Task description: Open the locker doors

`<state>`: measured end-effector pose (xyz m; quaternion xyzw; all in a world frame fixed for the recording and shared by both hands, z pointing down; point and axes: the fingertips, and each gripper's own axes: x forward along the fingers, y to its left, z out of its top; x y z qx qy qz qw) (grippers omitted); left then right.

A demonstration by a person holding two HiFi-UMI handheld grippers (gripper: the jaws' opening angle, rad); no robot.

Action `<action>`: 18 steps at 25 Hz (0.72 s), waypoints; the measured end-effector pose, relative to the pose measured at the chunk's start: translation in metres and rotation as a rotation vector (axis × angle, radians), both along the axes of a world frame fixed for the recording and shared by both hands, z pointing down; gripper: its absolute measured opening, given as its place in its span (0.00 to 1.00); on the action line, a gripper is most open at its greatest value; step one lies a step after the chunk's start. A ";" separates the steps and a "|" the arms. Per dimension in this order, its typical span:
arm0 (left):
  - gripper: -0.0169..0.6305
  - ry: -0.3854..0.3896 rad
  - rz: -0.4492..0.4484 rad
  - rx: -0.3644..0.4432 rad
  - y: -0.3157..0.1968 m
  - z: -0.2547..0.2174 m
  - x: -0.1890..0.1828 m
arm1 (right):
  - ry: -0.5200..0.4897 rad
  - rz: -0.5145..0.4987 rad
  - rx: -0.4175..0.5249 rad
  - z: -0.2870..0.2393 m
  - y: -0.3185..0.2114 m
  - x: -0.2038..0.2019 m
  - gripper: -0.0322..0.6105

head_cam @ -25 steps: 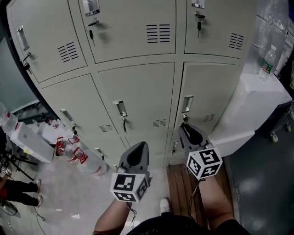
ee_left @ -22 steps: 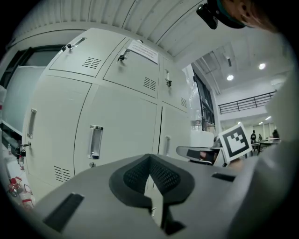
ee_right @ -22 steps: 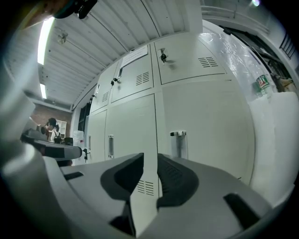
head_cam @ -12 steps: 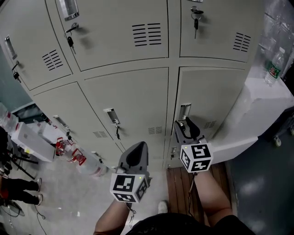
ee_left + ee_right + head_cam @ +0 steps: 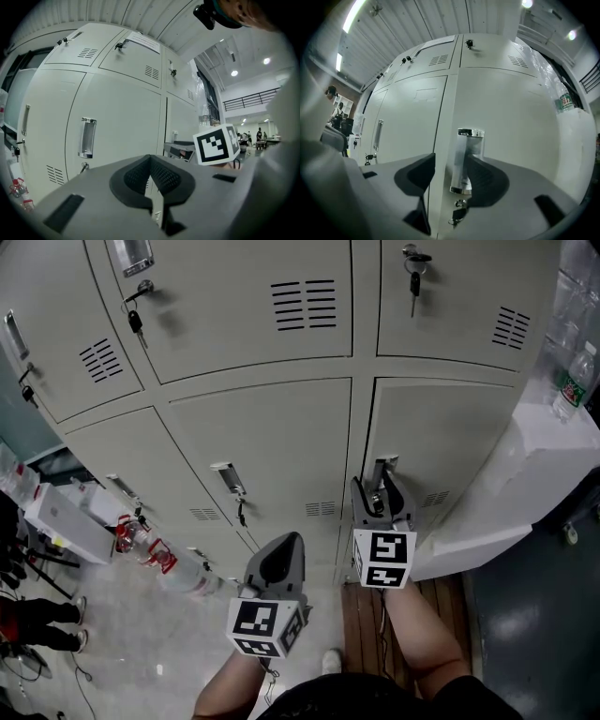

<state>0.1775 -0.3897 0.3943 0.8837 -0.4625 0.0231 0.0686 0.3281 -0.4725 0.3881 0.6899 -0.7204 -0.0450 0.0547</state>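
Grey lockers fill the head view. My right gripper (image 5: 378, 489) is up against the middle-row right door (image 5: 450, 442), at its chrome handle (image 5: 383, 468). In the right gripper view the handle (image 5: 465, 161) stands between the jaws of my right gripper (image 5: 451, 161). The jaws have just been opening, and the left pad (image 5: 421, 174) is apart from the handle. A key (image 5: 457, 216) hangs in the lock under the handle. My left gripper (image 5: 284, 542) hangs lower, shut on nothing, away from the middle door (image 5: 281, 442). In the left gripper view, beyond the left gripper (image 5: 151, 160), that door's handle (image 5: 87, 137) stands far off.
Keys hang in the top-row locks (image 5: 412, 279). Water bottles (image 5: 159, 561) and a white box (image 5: 64, 521) lie on the floor at the left, near a person's legs (image 5: 37, 626). A white-covered block (image 5: 525, 474) with a bottle (image 5: 570, 382) stands at the right. Wooden boards (image 5: 367, 615) lie below.
My right gripper has moved forward to the right door's handle and its jaws have opened around it. The left gripper has stayed low and shut.
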 end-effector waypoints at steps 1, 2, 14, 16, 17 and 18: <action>0.03 -0.001 -0.002 -0.002 0.000 0.001 -0.001 | 0.004 0.009 -0.005 0.001 -0.001 0.000 0.37; 0.03 -0.002 -0.005 -0.004 0.000 0.001 -0.002 | 0.009 0.018 -0.008 0.002 -0.002 0.000 0.33; 0.03 -0.020 -0.010 -0.004 0.000 -0.001 0.004 | -0.049 -0.009 -0.022 0.006 -0.007 0.006 0.22; 0.03 -0.021 -0.006 0.001 0.003 -0.003 0.005 | -0.055 -0.029 -0.028 0.007 -0.003 0.005 0.22; 0.03 -0.019 -0.005 0.003 0.004 -0.004 0.006 | -0.056 -0.041 -0.031 0.007 -0.001 0.005 0.22; 0.03 -0.015 -0.002 0.004 0.005 -0.006 0.007 | -0.059 -0.054 -0.035 0.008 0.001 0.004 0.22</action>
